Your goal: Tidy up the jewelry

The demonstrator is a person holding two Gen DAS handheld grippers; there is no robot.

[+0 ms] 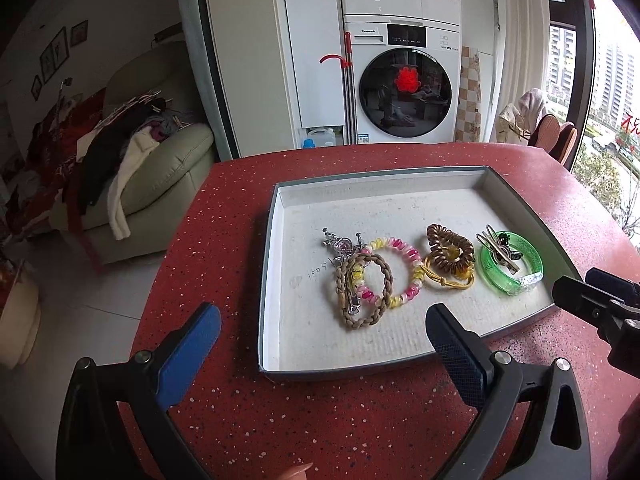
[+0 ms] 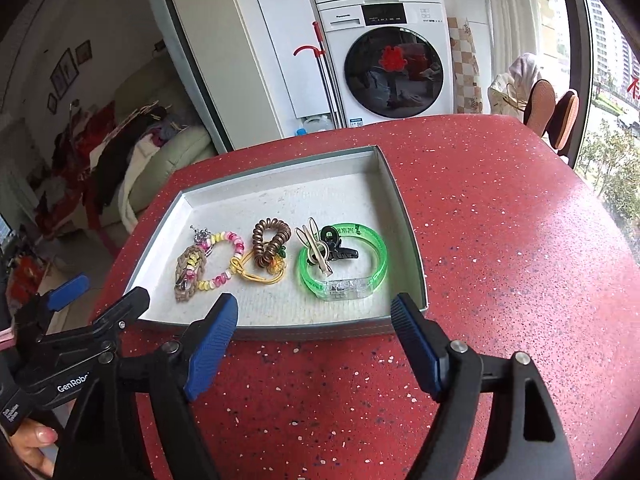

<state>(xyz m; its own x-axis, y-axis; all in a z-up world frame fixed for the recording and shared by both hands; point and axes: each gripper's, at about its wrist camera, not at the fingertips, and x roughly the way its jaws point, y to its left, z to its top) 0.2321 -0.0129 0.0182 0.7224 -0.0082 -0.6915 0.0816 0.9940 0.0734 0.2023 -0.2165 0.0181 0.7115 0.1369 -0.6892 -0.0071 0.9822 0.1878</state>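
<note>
Both the left gripper (image 1: pixel 320 344) and right gripper (image 2: pixel 314 340) stand wide and empty. All jewelry visible, from braided tan cord bracelet (image 1: pixel 362 290) to translucent green plastic bangle (image 1: pixel 510 266), lies along the shallow grey tray's (image 1: pixel 360 178) near edge; sorting looks finished.

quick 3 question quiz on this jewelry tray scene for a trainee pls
1. True or false: the green bangle lies outside the tray.
2. What lies across the green bangle? A) hair clips B) a watch C) a spoon
3. Is either the left gripper or the right gripper holding anything?

Key: 1 false, it lies inside; 2 A; 3 no, both stand open and empty.
</note>
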